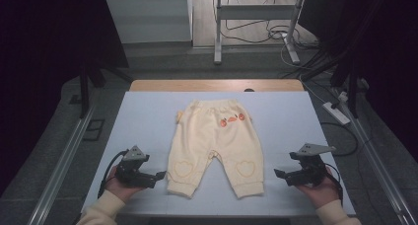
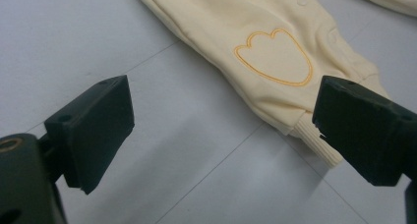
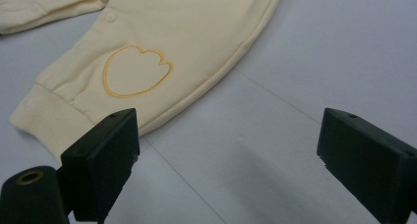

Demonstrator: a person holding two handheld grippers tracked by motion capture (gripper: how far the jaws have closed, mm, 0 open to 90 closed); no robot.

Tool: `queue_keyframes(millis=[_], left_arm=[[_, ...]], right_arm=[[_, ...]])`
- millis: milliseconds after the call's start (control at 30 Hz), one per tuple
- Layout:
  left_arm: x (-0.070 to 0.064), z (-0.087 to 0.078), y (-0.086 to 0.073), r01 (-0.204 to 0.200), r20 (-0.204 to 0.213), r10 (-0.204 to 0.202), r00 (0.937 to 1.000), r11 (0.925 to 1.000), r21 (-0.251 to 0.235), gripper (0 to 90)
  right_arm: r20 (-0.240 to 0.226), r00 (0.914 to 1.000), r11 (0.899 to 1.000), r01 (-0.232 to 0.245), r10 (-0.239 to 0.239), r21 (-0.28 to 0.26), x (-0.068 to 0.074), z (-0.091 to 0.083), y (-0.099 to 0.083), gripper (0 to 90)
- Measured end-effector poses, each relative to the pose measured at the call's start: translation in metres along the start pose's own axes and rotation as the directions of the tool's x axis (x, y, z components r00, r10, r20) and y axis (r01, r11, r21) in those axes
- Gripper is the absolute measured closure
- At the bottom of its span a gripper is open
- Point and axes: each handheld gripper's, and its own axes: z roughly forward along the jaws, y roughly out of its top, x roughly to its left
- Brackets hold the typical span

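Pale yellow baby trousers (image 1: 213, 146) lie flat at the centre of the frame on a white table (image 1: 148, 116), flanked lower left and lower right by the left gripper (image 1: 160, 176) and right gripper (image 1: 279, 173), both wide open and empty, probably best closing squarely on each ribbed cuff.

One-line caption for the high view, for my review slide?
Pale yellow baby trousers lie flat on the table, an open left gripper and right gripper flanking them.

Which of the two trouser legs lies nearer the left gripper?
The leg on the left of the high view, beside the left gripper. Its ribbed cuff lies right by that gripper's jaw; the other leg lies toward the right gripper.
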Motion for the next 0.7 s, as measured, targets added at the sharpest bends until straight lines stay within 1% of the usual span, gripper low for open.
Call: queue_keyframes(millis=[200, 700], left_arm=[[0.0010, -0.0002, -0.0013, 0.004, -0.002, -0.004, 1.0000, 1.0000, 0.004, 8.7], [0.0022, 0.0007, -0.0012, 0.008, 0.002, -0.008, 1.0000, 1.0000, 0.003, 9.1]], right_arm=[[0.000, 1.0000, 1.000, 0.008, -0.008, 0.002, 0.0011, 0.0008, 0.0005, 9.2], [-0.001, 1.0000, 1.000, 0.007, -0.007, 0.003, 0.0020, 0.0004, 0.0006, 9.2]])
